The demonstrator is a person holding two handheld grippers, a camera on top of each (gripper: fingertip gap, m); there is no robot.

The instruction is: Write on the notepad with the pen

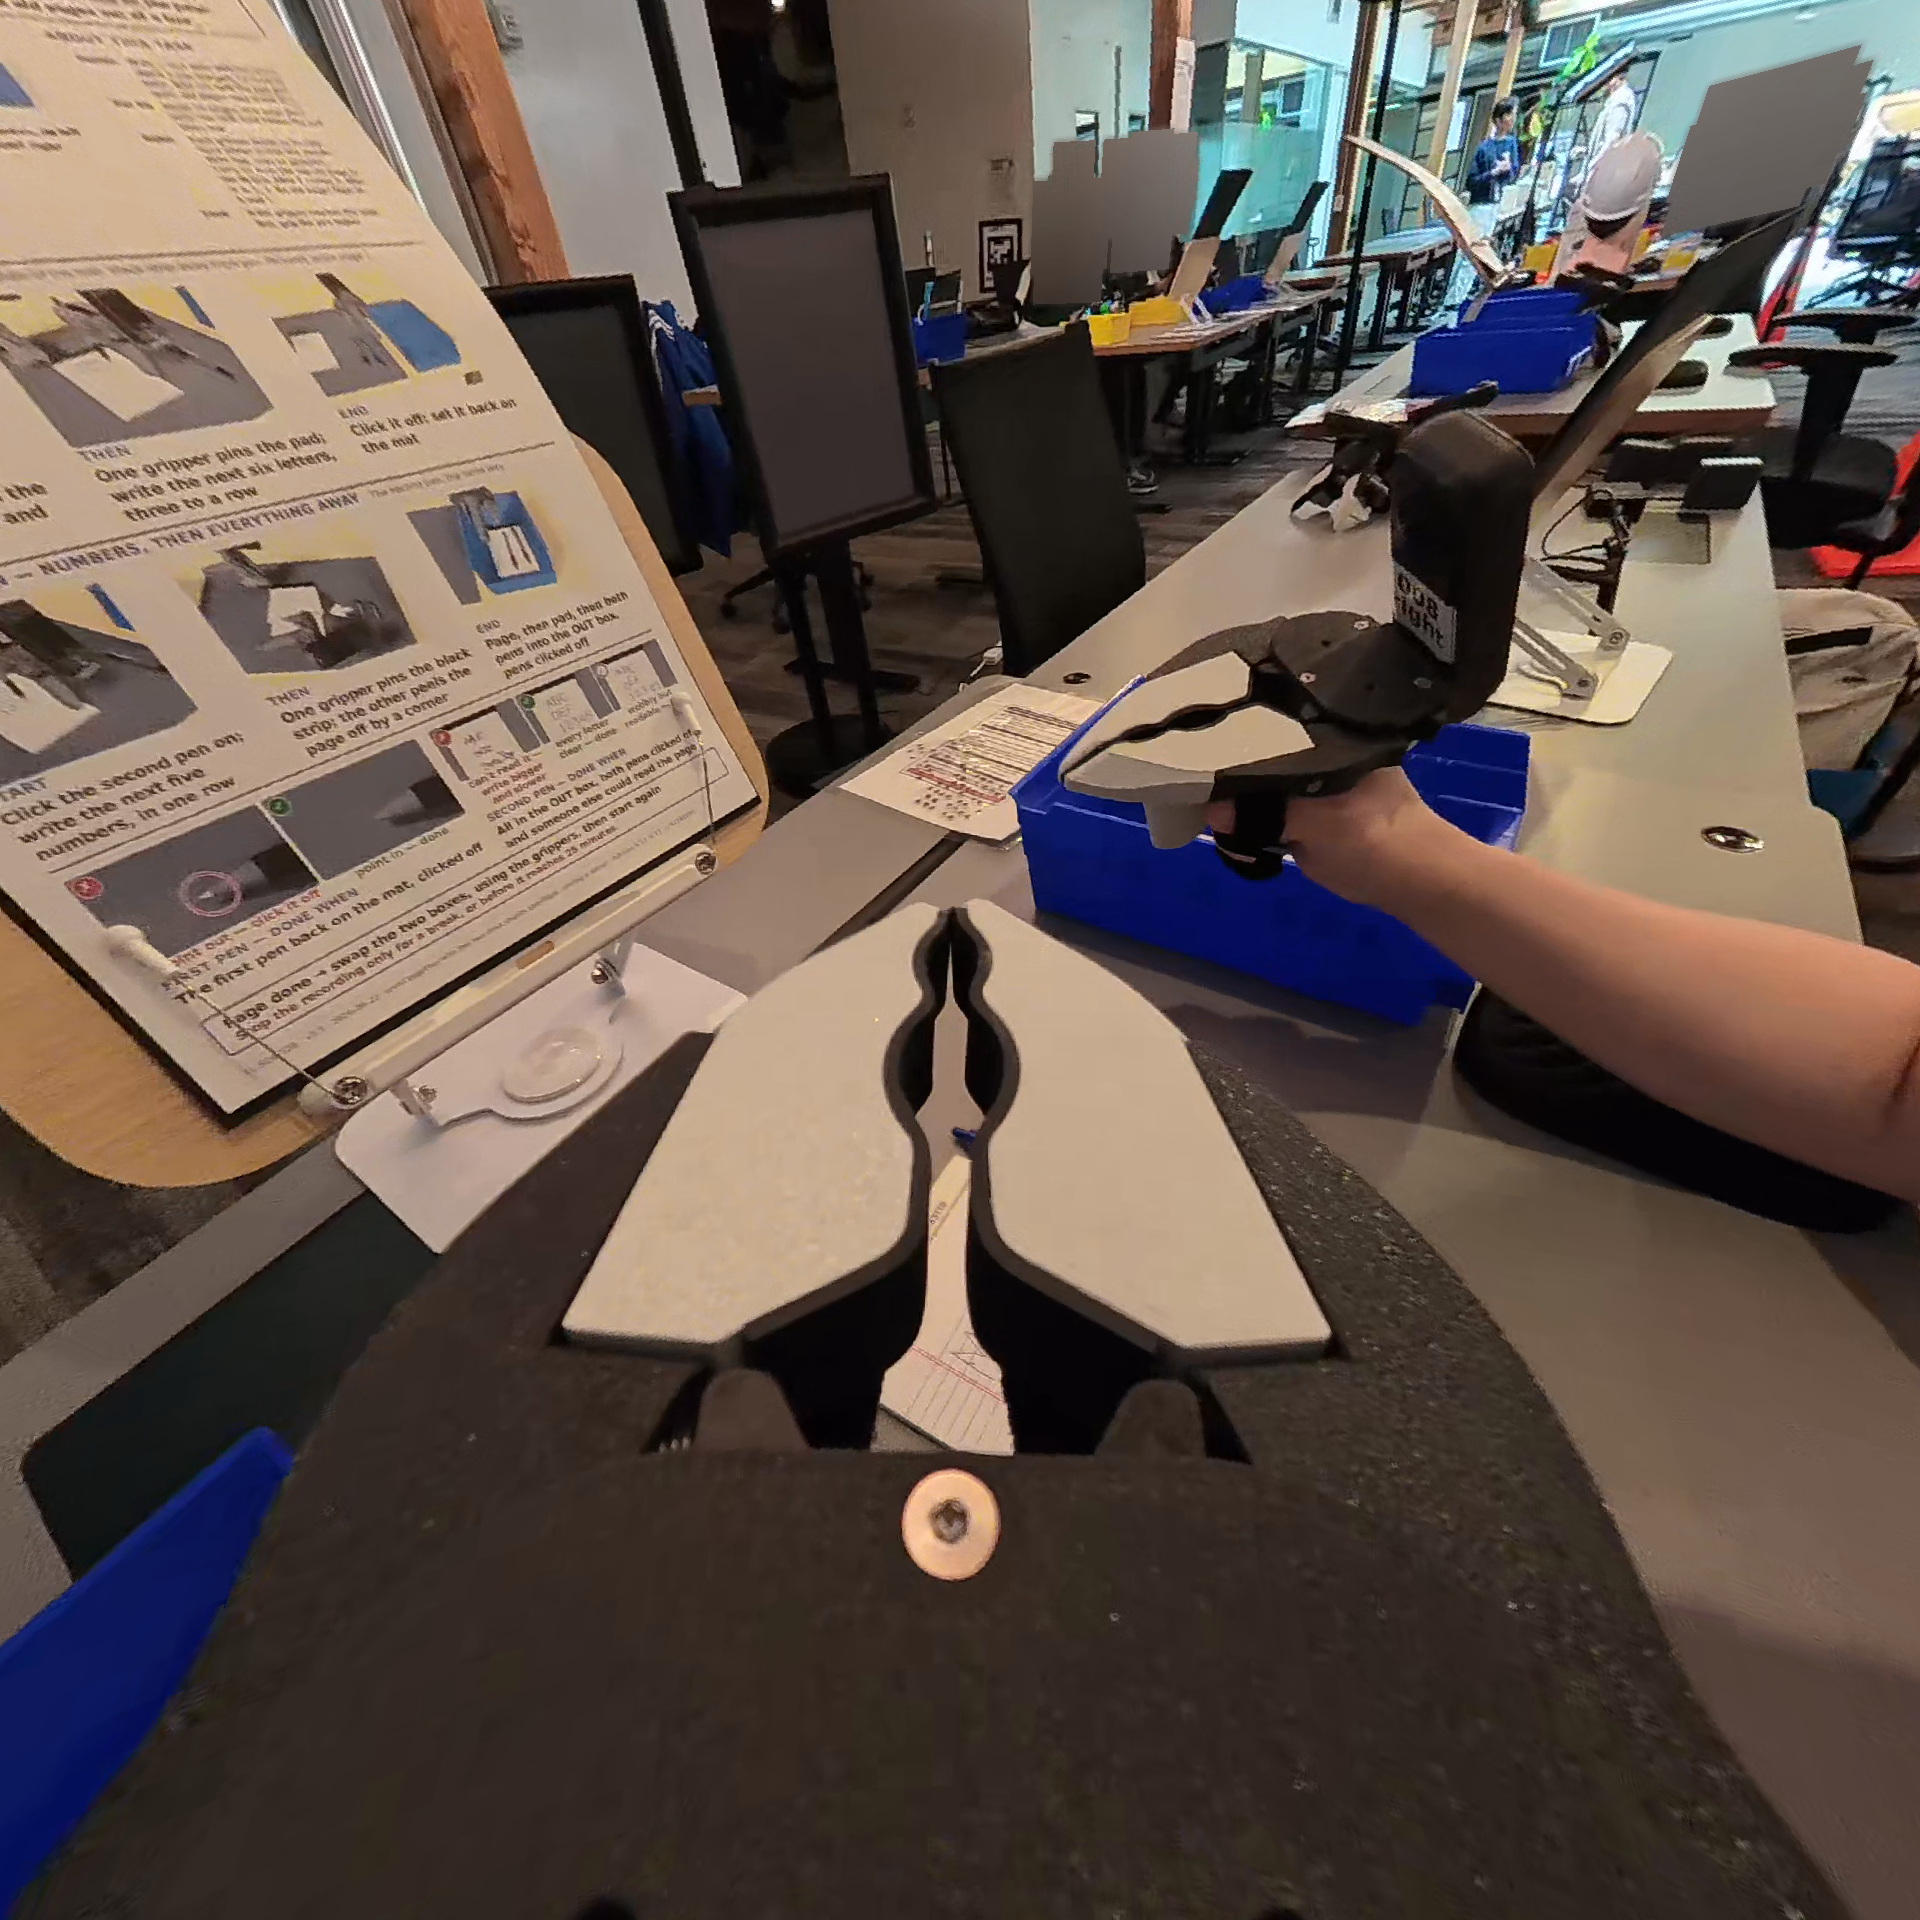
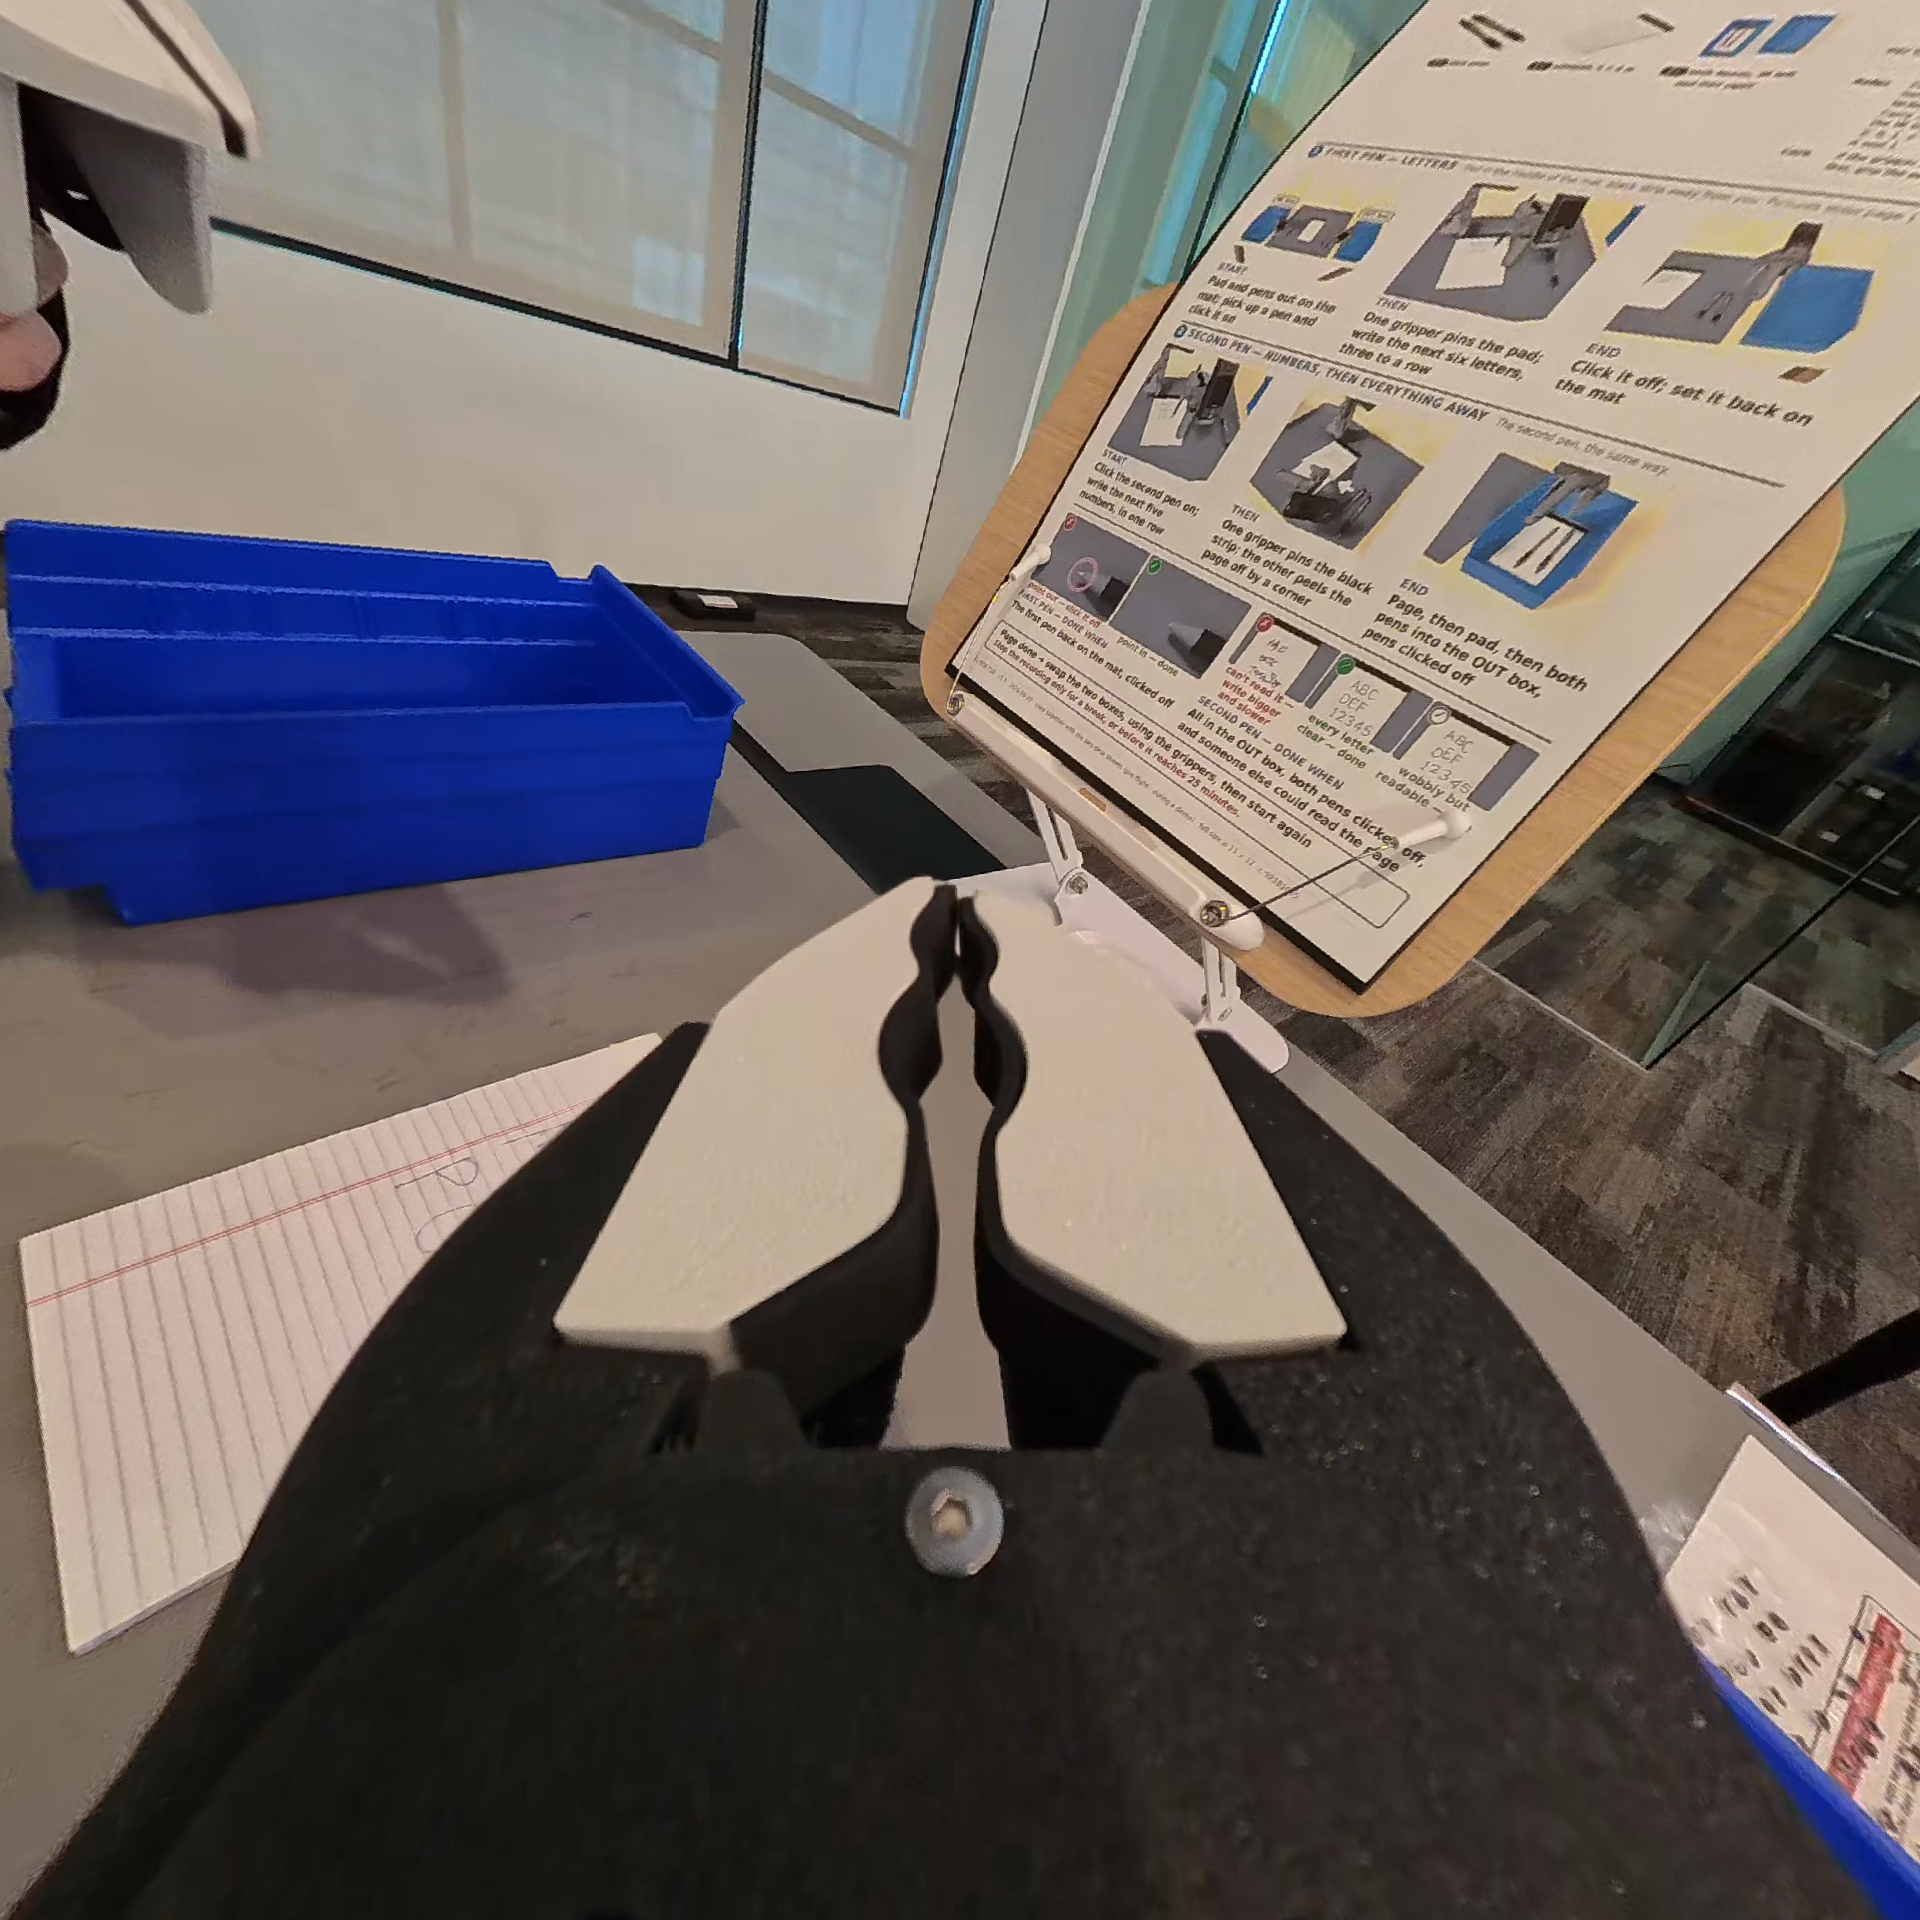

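The white lined notepad [image 2: 229,1330] lies flat on the grey table, left of my right gripper [image 2: 956,914], with a few pen marks near its red margin. My right gripper is shut with nothing between its pads. In the left wrist view it [image 1: 1075,767] hangs in a hand above the blue bin. My left gripper [image 1: 951,925] is shut and holds nothing; a strip of the notepad [image 1: 951,1371] shows below through the gap behind its tips. One of its fingers [image 2: 114,83] shows at the top left of the right wrist view. No pen shows plainly.
A blue bin [image 1: 1226,914] stands on the right end of the table, and another blue bin [image 2: 312,727] on the left end. An instruction board on a white stand [image 1: 312,623] [image 2: 1455,520] rises at the far edge. A printed sheet [image 1: 966,748] lies beside the right bin. About 20 centimetres separates my left fingertips from my right.
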